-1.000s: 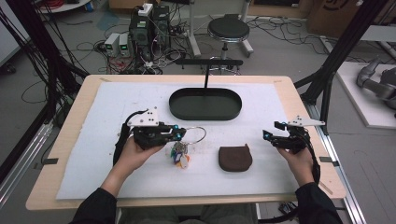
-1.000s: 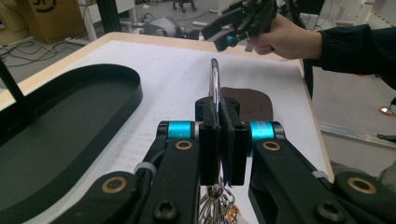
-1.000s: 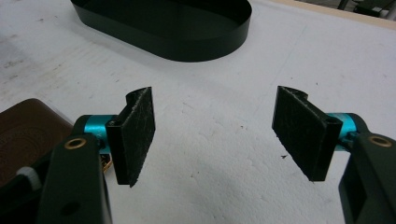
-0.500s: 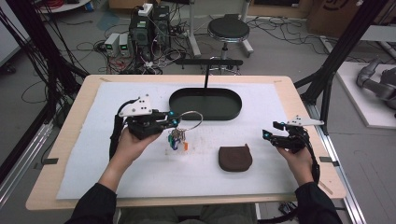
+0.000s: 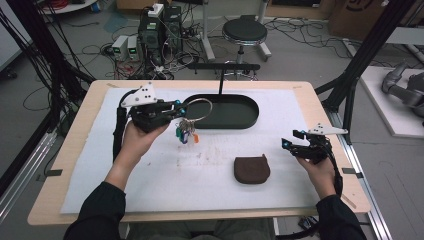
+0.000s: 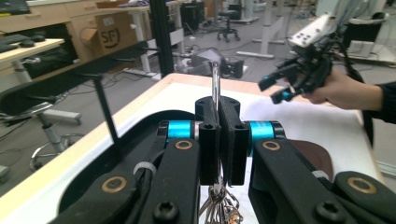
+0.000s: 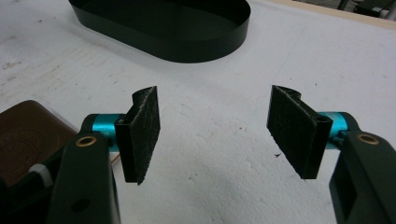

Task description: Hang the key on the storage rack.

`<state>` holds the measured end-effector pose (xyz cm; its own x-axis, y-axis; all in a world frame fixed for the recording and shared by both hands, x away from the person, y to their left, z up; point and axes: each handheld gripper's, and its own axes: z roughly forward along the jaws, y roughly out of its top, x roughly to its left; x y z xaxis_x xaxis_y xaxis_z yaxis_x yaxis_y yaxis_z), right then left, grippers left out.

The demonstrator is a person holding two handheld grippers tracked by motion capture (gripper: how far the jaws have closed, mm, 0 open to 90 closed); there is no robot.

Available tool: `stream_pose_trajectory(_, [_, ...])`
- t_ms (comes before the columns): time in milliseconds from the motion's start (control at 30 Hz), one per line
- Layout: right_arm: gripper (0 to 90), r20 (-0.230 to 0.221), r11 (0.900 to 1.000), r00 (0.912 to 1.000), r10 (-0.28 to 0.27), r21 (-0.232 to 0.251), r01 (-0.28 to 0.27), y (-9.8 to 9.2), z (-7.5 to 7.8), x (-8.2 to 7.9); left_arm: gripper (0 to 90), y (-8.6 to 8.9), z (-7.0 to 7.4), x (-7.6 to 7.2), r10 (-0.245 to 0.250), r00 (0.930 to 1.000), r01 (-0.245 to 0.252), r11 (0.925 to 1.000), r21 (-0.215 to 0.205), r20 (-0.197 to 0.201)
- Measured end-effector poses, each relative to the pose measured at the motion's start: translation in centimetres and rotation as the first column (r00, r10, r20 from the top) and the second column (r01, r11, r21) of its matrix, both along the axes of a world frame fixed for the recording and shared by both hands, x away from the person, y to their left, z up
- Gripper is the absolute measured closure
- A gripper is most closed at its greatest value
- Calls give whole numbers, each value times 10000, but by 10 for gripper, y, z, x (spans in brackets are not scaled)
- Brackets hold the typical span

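High view: left claw (image 5: 176,106) clamped on large key ring (image 5: 196,109), lifted off the bench (image 5: 310,95); keys (image 5: 184,133) dangle beneath, beside near-left rim of black oval tray (image 5: 247,112); right claw (image 5: 290,140) wide open, holding nothing, right of brown pouch (image 5: 252,169) lying on white mat (image 5: 150,170).

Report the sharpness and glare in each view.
High view: soft, even light, no glare on the mat. Left gripper view: jaws and key ring sharp, background slightly soft. Right gripper view: pads sharp, tray softer, white mat bright.
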<state>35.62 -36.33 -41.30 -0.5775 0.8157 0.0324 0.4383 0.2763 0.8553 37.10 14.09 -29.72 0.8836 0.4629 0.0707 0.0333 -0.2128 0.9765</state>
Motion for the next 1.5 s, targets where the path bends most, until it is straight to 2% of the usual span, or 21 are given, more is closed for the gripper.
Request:
stream_pose_trajectory(167, [345, 17, 10000, 10000, -40, 51, 40, -1, 0, 0, 863, 1, 7, 10, 335, 9994, -334, 9994, -130, 45])
stream_pose_trajectory(233, [340, 27, 10000, 10000, -35, 92, 35, -1, 0, 0, 864, 1, 12, 19, 563, 9984, -563, 9984, 7, 40])
stream_pose_trajectory(433, [297, -33, 9995, 9999, -97, 310, 98, -3, 0, 1, 863, -3, 23, 35, 819, 9966, -820, 9963, 257, 59])
stream_pose_trajectory(633, [274, -22, 9994, 9999, -124, 320, 125, -4, 0, 2, 863, -4, 29, 49, 1146, 9934, -1148, 9930, 267, 63])
stream_pose_trajectory(767, [280, -25, 9994, 9999, -128, 312, 129, -3, 0, 1, 863, -4, 27, 58, 1377, 9904, -1378, 9904, 109, 85])
stream_pose_trajectory(1000, [308, 42, 9995, 10000, -73, 300, 72, -3, 0, 1, 863, -5, 22, 73, 1775, 9841, -1774, 9840, 175, -69])
stream_pose_trajectory(1067, [353, 38, 9995, 10000, -37, 300, 36, -3, 0, 1, 863, -6, 22, 74, 1821, 9832, -1818, 9831, 228, -88])
stream_pose_trajectory(1300, [350, 88, 9996, 10000, -30, 293, 28, -3, 1, 0, 863, -14, 23, 86, 1956, 9805, -1947, 9799, 442, -172])
stream_pose_trajectory(1500, [339, 135, 9996, 9999, -34, 265, 30, -3, 1, 0, 863, -14, 15, 98, 2315, 9723, -2297, 9718, 541, -312])
